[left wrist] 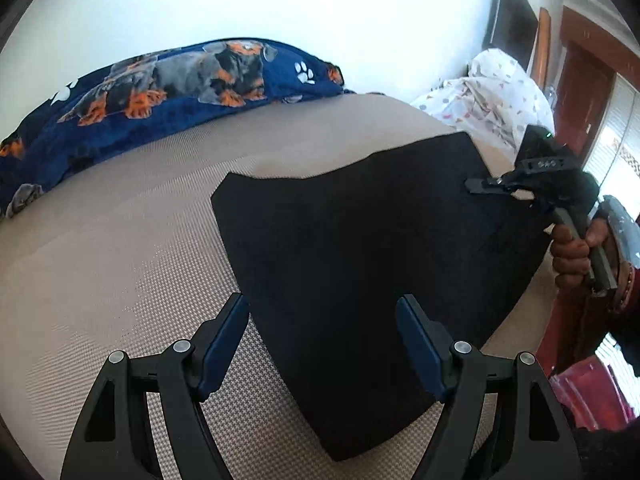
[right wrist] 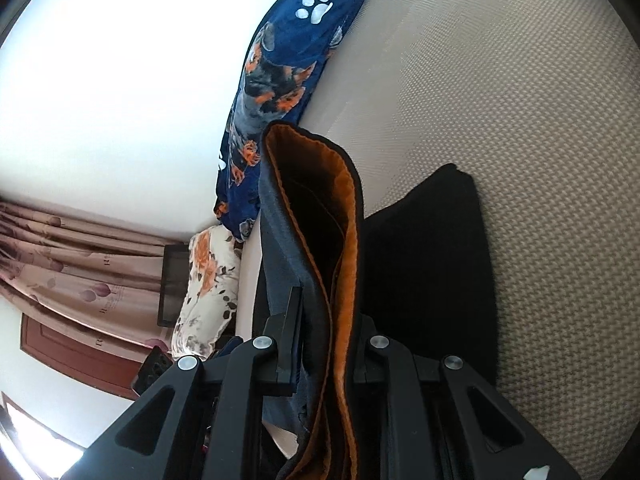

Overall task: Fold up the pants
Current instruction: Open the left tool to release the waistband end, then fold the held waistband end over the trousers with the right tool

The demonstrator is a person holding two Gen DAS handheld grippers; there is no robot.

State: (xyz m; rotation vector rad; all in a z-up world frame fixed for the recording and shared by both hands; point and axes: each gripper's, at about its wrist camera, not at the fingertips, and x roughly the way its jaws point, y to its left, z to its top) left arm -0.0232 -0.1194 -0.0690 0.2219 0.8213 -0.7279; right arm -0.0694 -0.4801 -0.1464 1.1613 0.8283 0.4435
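Black pants lie folded flat on the beige mattress. My left gripper is open above the near end of the pants; its blue pads straddle the fabric's left edge without pressing on it. In the left wrist view a hand holds my right gripper at the right edge of the pants. The right wrist view is rolled sideways. There my right gripper is shut on a lifted edge of the pants, which shows an orange lining. The rest of the black cloth lies on the mattress.
A blue dog-print blanket runs along the far side of the bed. White patterned bedding is heaped at the far right, near a wooden door. A floral pillow, a pink curtain and a dark screen are beyond the bed.
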